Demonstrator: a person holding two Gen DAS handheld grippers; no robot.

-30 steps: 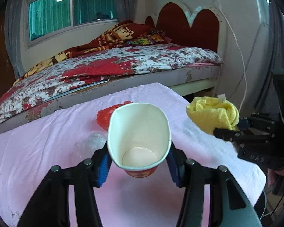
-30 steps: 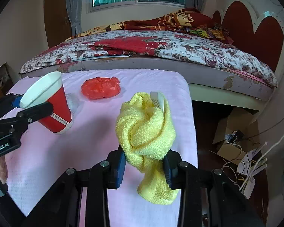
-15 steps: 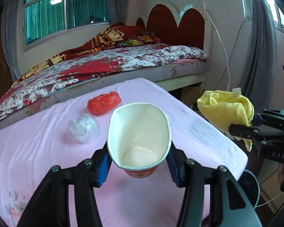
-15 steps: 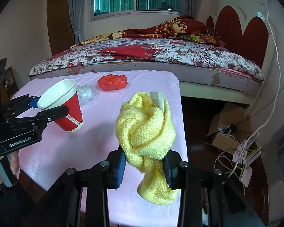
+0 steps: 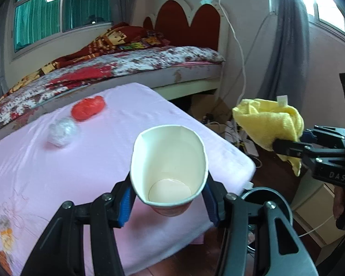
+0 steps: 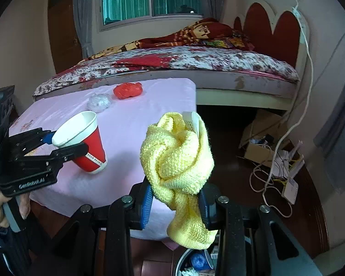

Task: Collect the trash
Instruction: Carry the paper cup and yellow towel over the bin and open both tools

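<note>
A: Left wrist view, item one?
B: Paper cup (image 5: pixel 169 168), red outside, white inside, empty. The left gripper (image 5: pixel 168 197) has its fingers clamped across the upper wall, and the rim is squeezed to an oval. I judge it light and thin-walled, easily crushed; hold it gently just under the rim.
A: Beyond the fingertips?
B: Pink-covered table (image 5: pixel 46 177), with a crumpled clear plastic wad (image 5: pixel 61 133) and a red plastic bag (image 5: pixel 88 108) well ahead and left. A dark bin rim (image 5: pixel 268 194) sits just right of the fingers.
A: Right wrist view?
B: Yellow knitted cloth (image 6: pixel 177 161), bunched, with the right gripper (image 6: pixel 176 199) closed on its narrow waist; the tail hangs below the pads. Soft and limp, it is unlikely to slip. A waste bin (image 6: pixel 193 261) lies directly beneath, and the cup is off to the left.
</note>
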